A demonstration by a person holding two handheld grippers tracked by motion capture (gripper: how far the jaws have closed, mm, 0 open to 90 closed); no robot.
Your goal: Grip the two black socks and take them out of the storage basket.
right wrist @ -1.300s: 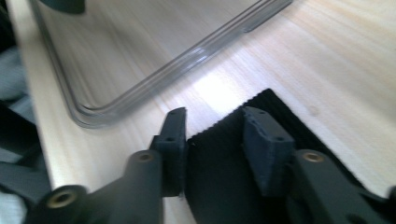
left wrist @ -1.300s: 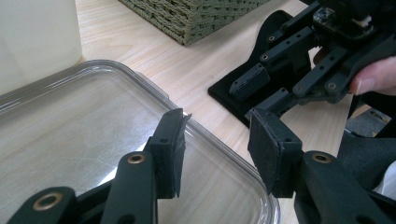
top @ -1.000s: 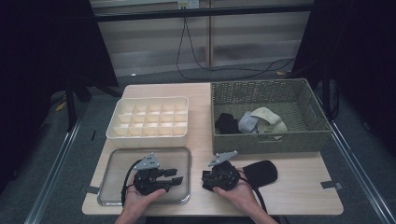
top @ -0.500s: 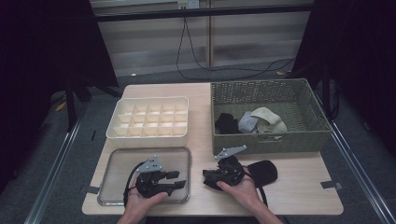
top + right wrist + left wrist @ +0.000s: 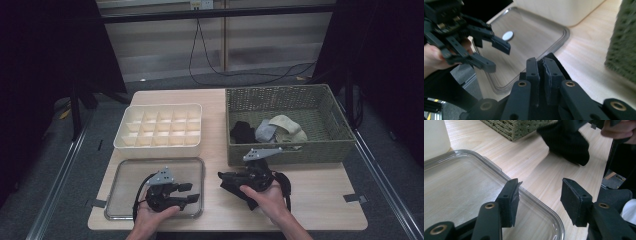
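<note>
On the table's left half, near its front edge, lies a clear tray (image 5: 125, 175), with a cream compartment box (image 5: 159, 127) behind it toward the table's back edge. The left gripper (image 5: 190, 192) hovers over the tray's right part, close to the front-right corner of the tray. In the left gripper view its jaws stand about half open, having just been opening, with nothing between the pads; below them are the tray's rounded rim (image 5: 544, 202) and bare table (image 5: 534, 162).

Just right of the tray, near the table's front edge around its middle, the right gripper (image 5: 226, 179) points left toward the left gripper. It holds a black sock (image 5: 235, 182): in the right gripper view the jaws are nearly together with a thin fold of dark cloth (image 5: 546, 75) pinched between the pads. In the left gripper view the sock (image 5: 569, 142) hangs as a dark bunch from the right gripper, above the table and well apart from the left gripper's pads, up and to their right.

Behind the right gripper, on the table's right half, stands a woven basket (image 5: 300, 100) with more socks (image 5: 272, 130), dark and pale, lying inside.
</note>
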